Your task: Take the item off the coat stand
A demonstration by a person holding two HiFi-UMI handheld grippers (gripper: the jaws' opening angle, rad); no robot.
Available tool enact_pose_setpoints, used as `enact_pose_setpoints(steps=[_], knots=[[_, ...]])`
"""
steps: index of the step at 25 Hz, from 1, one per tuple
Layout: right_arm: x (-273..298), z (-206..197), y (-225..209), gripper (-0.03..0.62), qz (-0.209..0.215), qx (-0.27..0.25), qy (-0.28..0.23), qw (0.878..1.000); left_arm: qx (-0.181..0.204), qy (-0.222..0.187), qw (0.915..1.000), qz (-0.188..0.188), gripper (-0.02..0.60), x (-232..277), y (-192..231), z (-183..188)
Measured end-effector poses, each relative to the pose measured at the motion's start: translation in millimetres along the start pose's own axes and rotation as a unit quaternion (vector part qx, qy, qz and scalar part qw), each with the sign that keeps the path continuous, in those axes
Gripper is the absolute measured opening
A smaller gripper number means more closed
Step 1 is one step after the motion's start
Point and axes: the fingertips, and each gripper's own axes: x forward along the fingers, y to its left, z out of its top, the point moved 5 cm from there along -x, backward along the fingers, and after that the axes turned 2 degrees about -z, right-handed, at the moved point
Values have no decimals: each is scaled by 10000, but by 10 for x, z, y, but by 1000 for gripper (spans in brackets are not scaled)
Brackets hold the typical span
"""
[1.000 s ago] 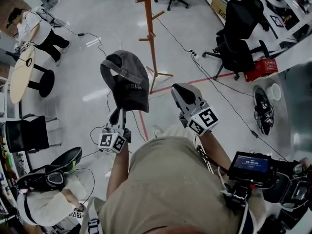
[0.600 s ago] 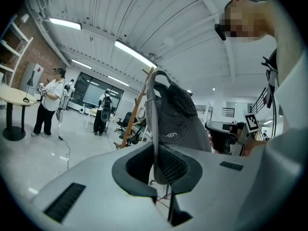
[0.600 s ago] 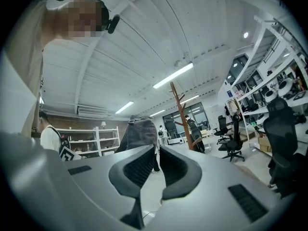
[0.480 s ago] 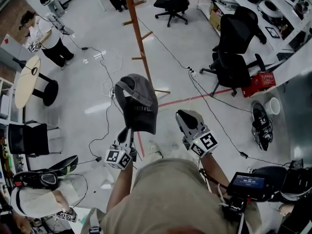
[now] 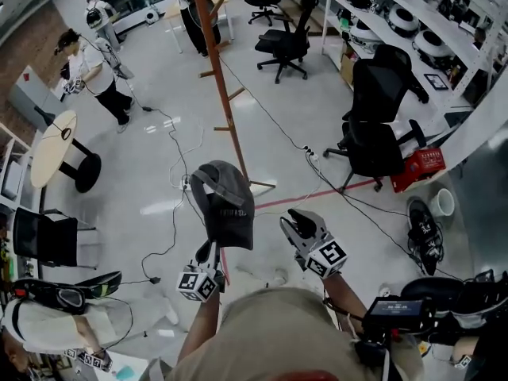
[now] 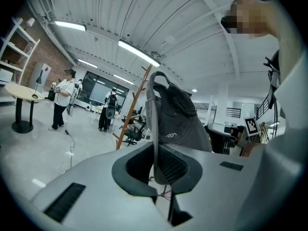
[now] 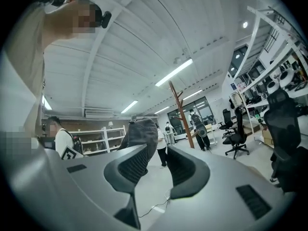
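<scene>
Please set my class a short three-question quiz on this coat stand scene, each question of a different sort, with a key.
1. Fill in: the jaws of the right gripper are ____, with nothing between them.
2. What grips the cap? A. the left gripper B. the right gripper C. nothing, it hangs on a peg
3. True or false: the cap is clear of the coat stand.

Key
1. open
2. A: its jaws are shut on the cap's brim.
3. true: the stand is farther off, behind the cap.
</scene>
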Motion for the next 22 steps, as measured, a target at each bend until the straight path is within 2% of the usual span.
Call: enact_pose_setpoints(steps=[7,16,20,22], knots=[[26,52,71,107,-165,-82,67,9998,83,140,9998,-145,34,15,130,10],[354,32,182,107,-354,-189,25,9992,189,239,9990,-342,34,97,525,184],[431,-70,273,107,-527,-55,89,9986,158,415,9983,-390,34,41,677,154],[506,-78,309,107,-552,-118,51,9984,190,375,9982,-438,34,62,780,172]])
